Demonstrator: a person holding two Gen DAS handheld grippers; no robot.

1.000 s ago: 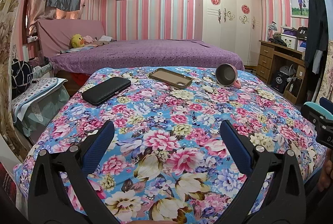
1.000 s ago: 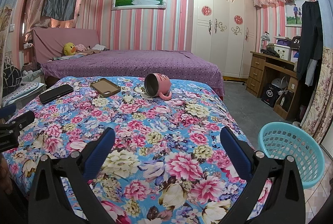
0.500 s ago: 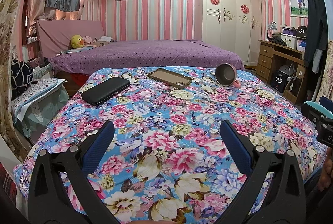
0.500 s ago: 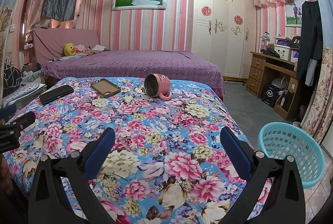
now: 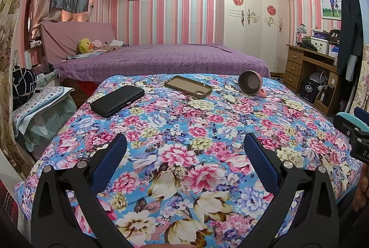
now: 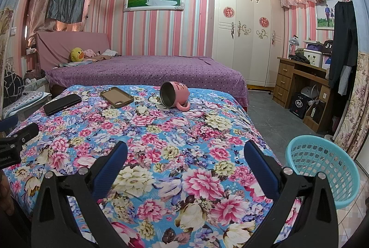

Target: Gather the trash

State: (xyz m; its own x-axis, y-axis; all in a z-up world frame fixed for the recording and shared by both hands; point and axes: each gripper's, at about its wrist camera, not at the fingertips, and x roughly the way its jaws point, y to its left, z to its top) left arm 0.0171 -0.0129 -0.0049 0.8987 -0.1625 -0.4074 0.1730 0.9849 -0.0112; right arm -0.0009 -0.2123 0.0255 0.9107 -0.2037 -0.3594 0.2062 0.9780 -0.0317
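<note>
A pink mug (image 6: 174, 94) lies on its side at the far end of the flowered cloth (image 6: 161, 144); it also shows in the left wrist view (image 5: 251, 86). A brown phone case (image 5: 188, 86) (image 6: 117, 97) and a black case (image 5: 117, 100) (image 6: 62, 104) lie flat to its left. A turquoise basket (image 6: 322, 169) stands on the floor right of the table. My left gripper (image 5: 184, 151) is open and empty above the near cloth. My right gripper (image 6: 184, 153) is open and empty, also above the near cloth.
A purple bed (image 6: 143, 72) stands behind the table. A wooden desk (image 6: 302, 84) and white wardrobe (image 6: 244, 29) are at the right. A covered stool (image 5: 43, 109) is left of the table. Grey floor (image 6: 267, 114) lies between table and desk.
</note>
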